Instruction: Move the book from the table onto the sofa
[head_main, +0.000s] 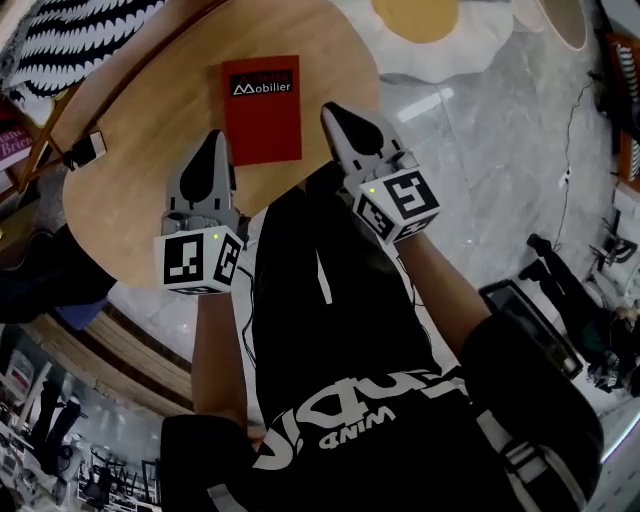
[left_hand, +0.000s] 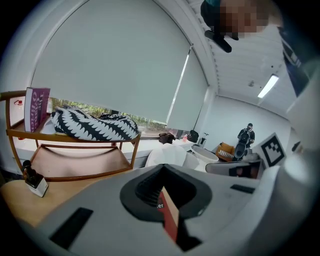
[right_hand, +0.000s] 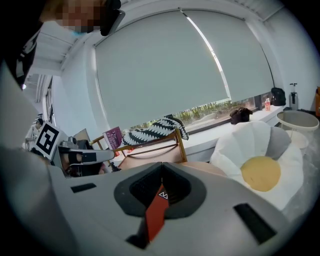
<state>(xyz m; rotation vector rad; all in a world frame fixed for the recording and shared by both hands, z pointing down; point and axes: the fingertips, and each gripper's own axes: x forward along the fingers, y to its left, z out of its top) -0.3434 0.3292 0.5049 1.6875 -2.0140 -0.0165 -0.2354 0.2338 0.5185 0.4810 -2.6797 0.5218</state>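
- The red book (head_main: 261, 108) lies flat on the round table (head_main: 140, 190), nearer its right edge, with the long axis running away from you and the title end farthest.
- Your left gripper (head_main: 211, 145) and right gripper (head_main: 342, 118) are both clenched and empty, flanking it.

Red book (head_main: 261, 110) w/ black label; tan wood table (head_main: 140, 190); blk/wht zigzag cushion (head_main: 80, 30).

The left gripper (head_main: 212, 140) and right gripper (head_main: 336, 112) are held out side by side, tilted slightly downward, beyond the bare left forearm (head_main: 218, 350) and right forearm (head_main: 445, 290). Both pairs of jaws are pressed fully together.
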